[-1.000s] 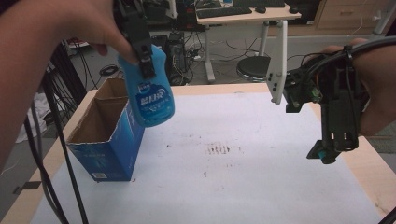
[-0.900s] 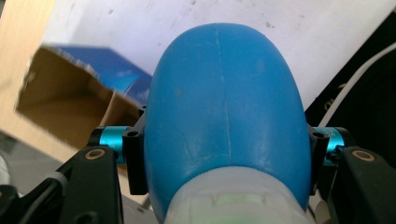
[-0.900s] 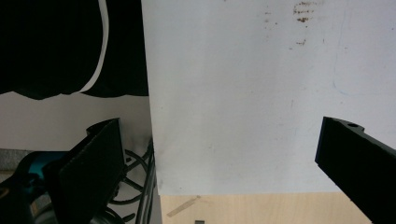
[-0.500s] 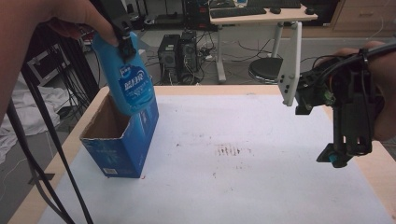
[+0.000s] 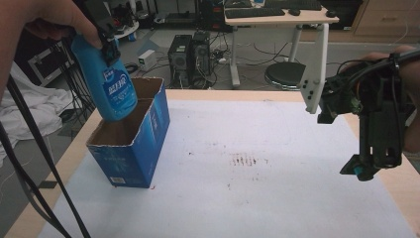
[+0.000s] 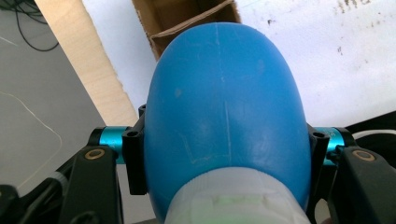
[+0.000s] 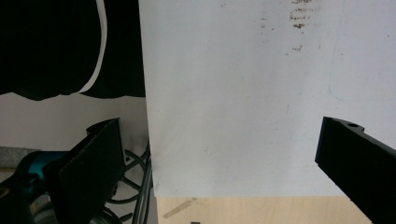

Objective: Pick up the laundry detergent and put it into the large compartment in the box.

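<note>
A blue plastic bottle [image 5: 110,82] with a white label hangs base down over the open blue cardboard box [image 5: 126,153] at the table's left. My left gripper [image 5: 106,42] is shut on its upper part, near the neck. In the left gripper view the bottle [image 6: 224,121] sits clamped between both jaws, its white cap end nearest the camera, with the box's brown inside [image 6: 187,16] beyond it. My right gripper [image 5: 369,166] hangs over the table's right edge, pointing down. In its own view the right gripper [image 7: 219,154] stands open, with nothing between the jaws.
A white sheet [image 5: 247,163] covers the wooden table [image 5: 79,144]. A white clamp post [image 5: 317,74] stands at the far right edge. Black cables [image 5: 29,163] hang down at the left. A desk, computer towers and a stool are behind the table.
My left gripper has carried the bottle leftward, from over the box's right side to above its opening, tilted slightly. The right gripper has stayed where it was.
</note>
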Motion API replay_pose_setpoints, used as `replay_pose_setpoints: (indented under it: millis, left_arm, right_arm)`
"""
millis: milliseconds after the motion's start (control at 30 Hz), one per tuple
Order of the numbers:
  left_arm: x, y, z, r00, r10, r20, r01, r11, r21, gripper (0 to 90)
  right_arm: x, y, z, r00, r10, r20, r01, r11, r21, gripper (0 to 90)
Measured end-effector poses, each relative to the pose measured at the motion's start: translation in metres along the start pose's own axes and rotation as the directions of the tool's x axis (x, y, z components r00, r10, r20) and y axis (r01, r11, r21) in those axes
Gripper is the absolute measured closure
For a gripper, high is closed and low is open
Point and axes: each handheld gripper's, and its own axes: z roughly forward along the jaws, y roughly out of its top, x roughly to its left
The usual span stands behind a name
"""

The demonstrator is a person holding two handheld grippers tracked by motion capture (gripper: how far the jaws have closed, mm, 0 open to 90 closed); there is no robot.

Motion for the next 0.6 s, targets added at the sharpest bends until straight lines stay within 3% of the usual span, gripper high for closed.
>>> replay_pose_setpoints:
  millis: [133, 267, 433, 533, 600]
  left_arm:
    - [0.005, 0.002, 0.011, 0.9999, -0.017, -0.002, 0.017, 0.9998, 0.012, 37.9]
    - [0.006, 0.003, 0.022, 1.0, -0.007, -0.003, 0.007, 0.9999, 0.016, 37.9]
    - [0.009, 0.005, 0.043, 0.9997, -0.004, 0.024, 0.003, 0.9995, 0.032, 37.9]
    - [0.009, 0.007, 0.056, 0.9998, 0.004, 0.021, -0.005, 0.9989, 0.046, 37.9]
    - [0.008, 0.008, 0.065, 0.9994, 0.032, 0.01, -0.032, 0.998, 0.054, 38.0]
  right_arm:
    - [0.001, 0.001, 0.0, 1.0, 0.004, 0.0, -0.004, 1.0, 0.004, 0.6]
    - [0.002, 0.001, 0.0, 1.0, 0.008, -0.001, -0.008, 1.0, 0.006, 0.7]
    - [0.001, 0.0, 0.0, 1.0, 0.009, -0.002, -0.009, 1.0, 0.008, 0.6]
    - [0.001, 0.001, 0.001, 0.9999, 0.011, -0.002, -0.011, 1.0, 0.014, 0.6]
    - [0.001, 0.002, 0.001, 0.9999, 0.011, -0.001, -0.011, 1.0, 0.011, 0.6]
